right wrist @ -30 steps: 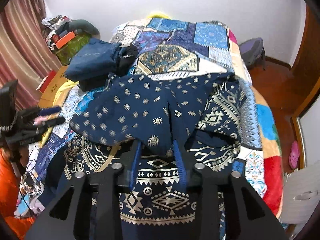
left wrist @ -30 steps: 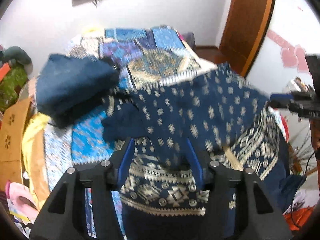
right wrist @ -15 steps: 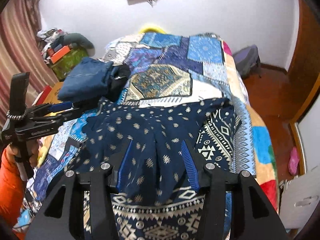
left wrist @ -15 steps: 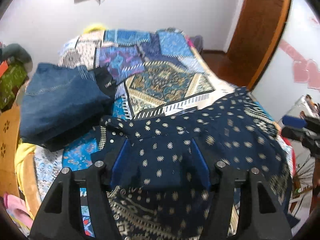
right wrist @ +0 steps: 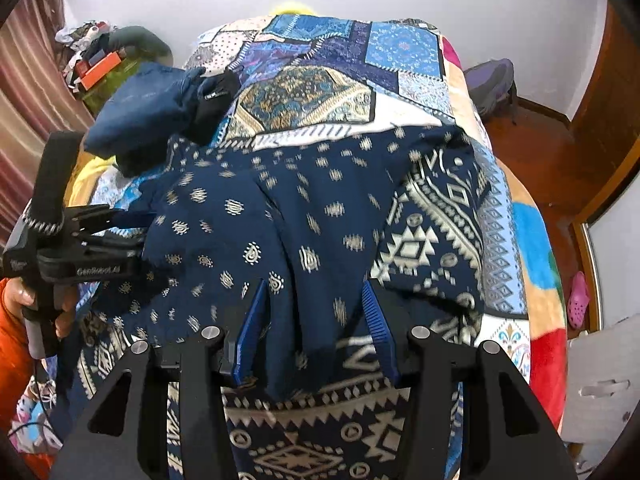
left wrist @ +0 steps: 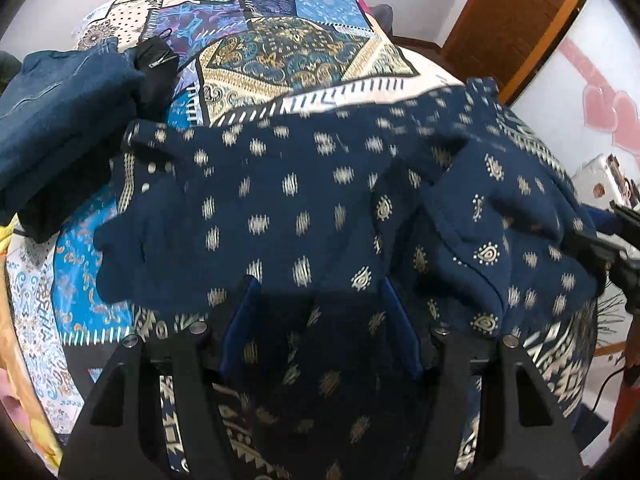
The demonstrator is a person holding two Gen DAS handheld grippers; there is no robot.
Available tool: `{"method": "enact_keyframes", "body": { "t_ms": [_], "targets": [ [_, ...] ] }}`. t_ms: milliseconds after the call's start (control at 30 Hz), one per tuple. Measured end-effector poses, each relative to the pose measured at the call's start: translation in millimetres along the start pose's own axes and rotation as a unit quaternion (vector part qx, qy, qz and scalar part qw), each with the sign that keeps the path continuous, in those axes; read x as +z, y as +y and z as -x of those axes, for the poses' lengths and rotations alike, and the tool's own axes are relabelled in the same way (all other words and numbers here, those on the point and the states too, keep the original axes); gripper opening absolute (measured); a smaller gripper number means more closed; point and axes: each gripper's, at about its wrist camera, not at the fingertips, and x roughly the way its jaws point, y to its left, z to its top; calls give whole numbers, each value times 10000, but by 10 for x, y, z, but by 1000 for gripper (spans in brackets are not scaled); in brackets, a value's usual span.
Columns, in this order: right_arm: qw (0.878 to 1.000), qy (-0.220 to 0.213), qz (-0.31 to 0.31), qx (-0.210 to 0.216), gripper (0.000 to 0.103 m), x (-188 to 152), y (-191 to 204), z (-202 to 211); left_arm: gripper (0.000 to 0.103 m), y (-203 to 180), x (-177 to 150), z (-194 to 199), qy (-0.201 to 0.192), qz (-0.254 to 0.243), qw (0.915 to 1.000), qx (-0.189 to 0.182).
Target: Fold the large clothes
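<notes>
A navy garment [left wrist: 280, 184] with gold dots and a cream geometric border lies spread over the patchwork bed quilt [left wrist: 300, 52]. Its dotted upper layer is folded over the bordered part [right wrist: 416, 248]. My left gripper [left wrist: 318, 284] hangs close over the near left of the garment, its blue pads apart, with loose cloth lying between them. My right gripper [right wrist: 314, 284] stands the same way over the near right, where a flap of the dotted layer drapes between its spread pads. Each gripper shows at the edge of the other's view: left gripper [right wrist: 132, 224], right gripper [left wrist: 596, 236].
Folded jeans [right wrist: 148, 108] and a small black item [right wrist: 212, 108] sit on the bed's left side. A person's hand [right wrist: 24, 296] holds the left gripper's handle. Right of the bed are wooden floor [right wrist: 540, 148], a purple bag [right wrist: 492, 84] and a pink clog [right wrist: 578, 306].
Both grippers have sunk toward the bed and carried the dotted layer forward over the bordered part. Their pads stand a little wider apart than before.
</notes>
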Motion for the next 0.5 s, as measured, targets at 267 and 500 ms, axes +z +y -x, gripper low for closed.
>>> {"method": "enact_keyframes", "body": {
  "t_ms": [267, 500],
  "targets": [
    [9998, 38, -123, -136, 57, -202, -58, 72, 63, 2, -301, 236, -123, -321, 9985, 420],
    [9985, -310, -322, -302, 57, -180, -201, 396, 64, 299, -387, 727, -687, 39, 9947, 768]
  ]
}}
